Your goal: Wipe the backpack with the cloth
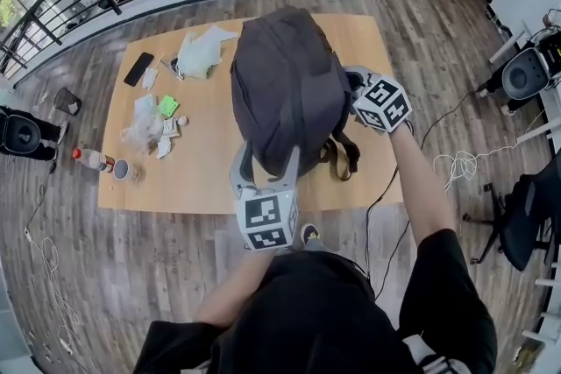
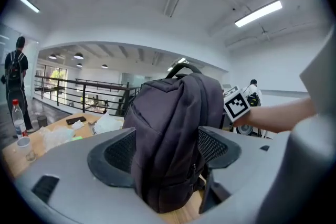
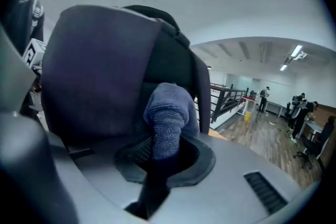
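Head view shows the backpack [image 1: 285, 88] upright on the table [image 1: 202, 179]; left gripper [image 1: 265, 166] gapes loosely around its lower end; right gripper [image 1: 358, 83] pinches the cloth [image 3: 168, 118] at its side; wiping seems underway, most surfaces probably left.

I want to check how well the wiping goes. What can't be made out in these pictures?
Where the cloth touches the backpack: in the head view the right gripper covers it; in the right gripper view the cloth itself blocks it.
Stains on the backpack: the fabric is too dark in every view.
On the table, the small items: too small in the head view to identify.
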Action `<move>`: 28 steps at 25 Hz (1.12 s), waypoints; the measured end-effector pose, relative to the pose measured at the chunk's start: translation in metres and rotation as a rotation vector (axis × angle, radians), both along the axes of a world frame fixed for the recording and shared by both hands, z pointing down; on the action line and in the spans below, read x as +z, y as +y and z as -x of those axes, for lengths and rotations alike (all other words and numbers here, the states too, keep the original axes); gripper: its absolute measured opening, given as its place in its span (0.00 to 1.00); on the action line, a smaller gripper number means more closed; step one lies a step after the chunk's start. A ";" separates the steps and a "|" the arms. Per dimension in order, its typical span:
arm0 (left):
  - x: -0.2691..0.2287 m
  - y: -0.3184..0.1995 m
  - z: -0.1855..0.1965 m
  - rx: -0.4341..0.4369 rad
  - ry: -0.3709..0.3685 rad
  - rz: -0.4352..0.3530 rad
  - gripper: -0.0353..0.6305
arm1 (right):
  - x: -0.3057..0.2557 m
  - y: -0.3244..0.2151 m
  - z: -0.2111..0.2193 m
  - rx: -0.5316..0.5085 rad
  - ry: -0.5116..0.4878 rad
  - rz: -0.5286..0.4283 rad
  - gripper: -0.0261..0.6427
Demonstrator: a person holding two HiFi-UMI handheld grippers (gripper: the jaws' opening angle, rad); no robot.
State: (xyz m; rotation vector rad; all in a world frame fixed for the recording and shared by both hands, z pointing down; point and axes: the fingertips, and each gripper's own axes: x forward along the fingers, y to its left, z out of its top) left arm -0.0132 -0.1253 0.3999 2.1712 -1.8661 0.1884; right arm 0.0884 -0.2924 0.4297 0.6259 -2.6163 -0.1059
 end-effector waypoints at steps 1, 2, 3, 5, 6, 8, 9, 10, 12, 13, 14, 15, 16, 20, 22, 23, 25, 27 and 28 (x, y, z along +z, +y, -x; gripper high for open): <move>0.000 -0.004 0.003 -0.006 0.003 -0.005 0.59 | 0.000 0.011 0.006 -0.026 -0.017 -0.005 0.10; 0.000 -0.008 0.007 -0.008 -0.008 -0.015 0.59 | -0.003 0.019 0.009 -0.041 -0.032 -0.022 0.10; -0.001 -0.012 0.010 -0.004 -0.028 -0.025 0.59 | -0.006 0.027 0.012 -0.051 -0.041 -0.043 0.10; -0.003 -0.017 0.015 0.018 -0.076 -0.035 0.59 | -0.011 0.041 0.019 -0.056 -0.045 -0.083 0.10; -0.003 -0.019 0.019 0.029 -0.100 -0.032 0.59 | -0.013 0.050 0.022 -0.052 -0.045 -0.096 0.10; -0.004 -0.020 0.026 0.049 -0.145 -0.023 0.58 | -0.019 0.069 0.028 -0.044 -0.041 -0.112 0.10; -0.005 -0.020 0.031 0.059 -0.171 -0.021 0.57 | -0.022 0.080 0.032 -0.042 -0.038 -0.118 0.10; -0.007 -0.019 0.036 0.069 -0.204 -0.022 0.54 | -0.025 0.091 0.037 -0.039 -0.037 -0.123 0.10; -0.010 -0.019 0.049 0.086 -0.286 -0.030 0.52 | -0.028 0.112 0.050 -0.036 -0.043 -0.128 0.10; -0.011 -0.018 0.058 0.088 -0.323 -0.032 0.50 | -0.028 0.124 0.059 -0.041 -0.045 -0.129 0.10; -0.010 -0.018 0.067 0.085 -0.354 -0.033 0.48 | -0.028 0.137 0.069 -0.057 -0.042 -0.130 0.10; -0.010 -0.017 0.077 0.075 -0.380 -0.033 0.44 | -0.027 0.151 0.082 -0.084 -0.034 -0.131 0.10; -0.010 -0.017 0.088 0.058 -0.402 -0.032 0.40 | -0.026 0.166 0.095 -0.119 -0.026 -0.132 0.10; -0.008 -0.028 0.133 -0.014 -0.431 -0.030 0.37 | -0.026 0.209 0.152 -0.265 -0.032 -0.124 0.10; -0.007 -0.036 0.154 -0.048 -0.446 -0.038 0.34 | -0.026 0.221 0.172 -0.323 -0.024 -0.118 0.10; -0.007 -0.039 0.163 -0.068 -0.444 -0.035 0.32 | -0.026 0.225 0.176 -0.342 -0.022 -0.111 0.10; -0.006 -0.040 0.177 -0.112 -0.403 -0.016 0.29 | -0.028 0.227 0.166 -0.346 -0.074 -0.072 0.10; -0.005 -0.032 0.181 -0.147 -0.322 -0.004 0.26 | -0.039 0.210 0.128 -0.267 -0.199 -0.024 0.10; -0.005 -0.025 0.180 -0.155 -0.286 -0.004 0.25 | -0.050 0.191 0.102 -0.189 -0.254 -0.015 0.10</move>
